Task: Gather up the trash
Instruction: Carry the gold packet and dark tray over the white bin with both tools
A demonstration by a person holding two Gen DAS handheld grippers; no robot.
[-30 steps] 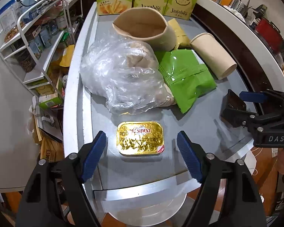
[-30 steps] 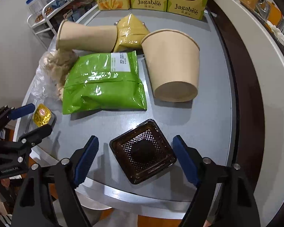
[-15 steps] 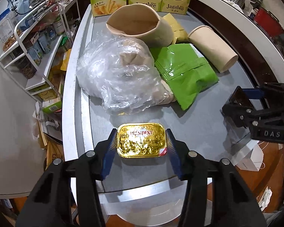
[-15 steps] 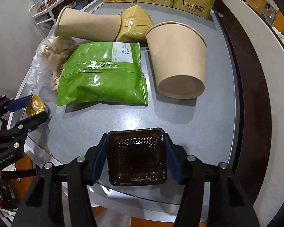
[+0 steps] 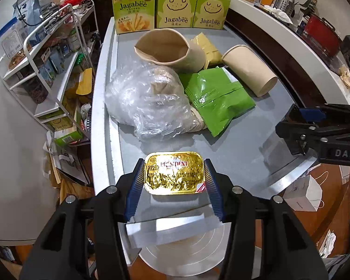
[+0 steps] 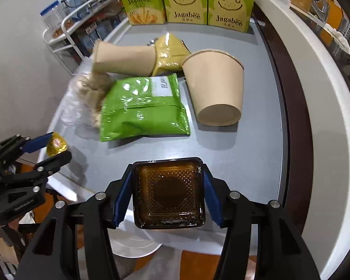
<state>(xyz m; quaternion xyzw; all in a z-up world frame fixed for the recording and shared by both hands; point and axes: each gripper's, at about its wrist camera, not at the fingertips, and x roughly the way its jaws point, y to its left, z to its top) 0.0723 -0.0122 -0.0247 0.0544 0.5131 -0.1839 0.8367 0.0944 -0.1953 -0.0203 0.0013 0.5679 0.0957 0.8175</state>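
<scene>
My left gripper point(image 5: 173, 173) is shut on a gold foil butter tub point(image 5: 174, 172) marked PRESIDENT and holds it just above the grey table's point(image 5: 240, 144) near edge. It also shows in the right wrist view point(image 6: 56, 145). My right gripper point(image 6: 168, 192) is shut on a dark brown square plastic tray point(image 6: 168, 192) and holds it above the near edge. On the table lie a crumpled clear plastic bag point(image 5: 147, 102), a green pouch point(image 5: 218, 102), a yellow pouch point(image 5: 206, 49), a squashed paper cup point(image 5: 170, 51) and another paper cup point(image 5: 249, 70) on its side.
Three Jagabee boxes point(image 5: 170, 10) stand at the table's far end. A white wire shelf rack point(image 5: 42, 56) full of goods stands to the left. A round white bin lid point(image 5: 184, 249) sits below the near edge. A white paper bag point(image 5: 303, 194) lies on the floor at right.
Both grippers went from open to shut, the left on the butter tub and the right on the brown tray. Both have since lifted and drawn back toward the table's near edge.
</scene>
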